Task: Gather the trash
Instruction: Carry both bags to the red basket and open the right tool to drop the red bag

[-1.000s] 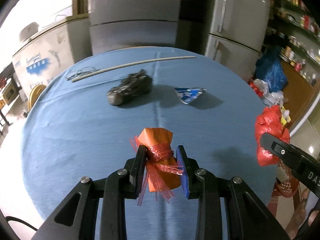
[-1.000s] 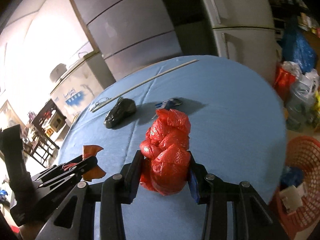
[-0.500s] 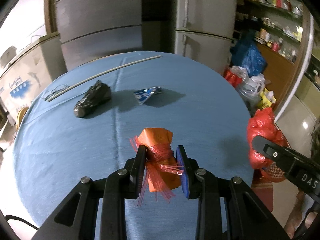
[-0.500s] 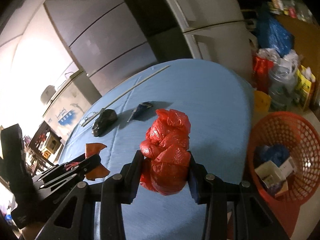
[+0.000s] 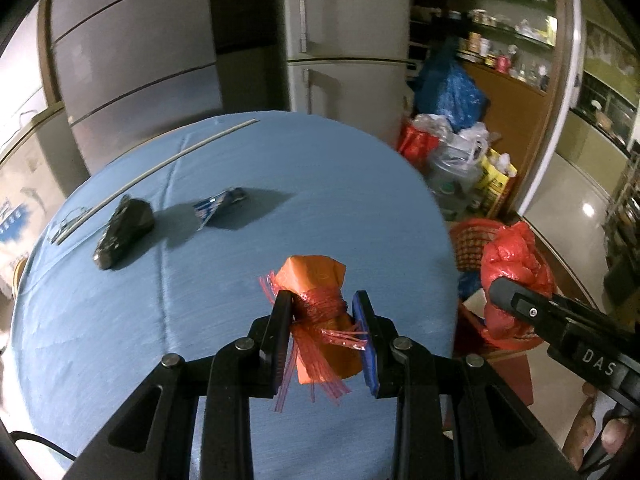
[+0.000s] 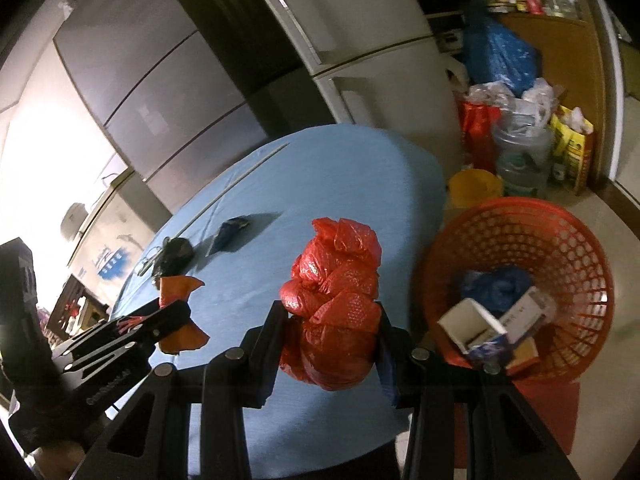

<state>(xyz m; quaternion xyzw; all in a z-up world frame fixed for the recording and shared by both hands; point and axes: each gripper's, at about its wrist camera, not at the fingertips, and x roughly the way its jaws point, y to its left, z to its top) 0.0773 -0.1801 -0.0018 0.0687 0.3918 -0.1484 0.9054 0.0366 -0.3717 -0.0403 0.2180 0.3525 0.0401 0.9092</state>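
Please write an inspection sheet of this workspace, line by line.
Surface: round table under a blue cloth.
Job's things: orange wrapper and red bag, both held; black lump and blue packet on the cloth; red basket on the floor, partly filled.
Clutter: thin rod and glasses at the far edge.
Grippers: left gripper shut on the wrapper; right gripper shut on the bag.
Cables: one dark cable at the left view's corner.
Surroundings: fridges, shelves, bags on the floor.
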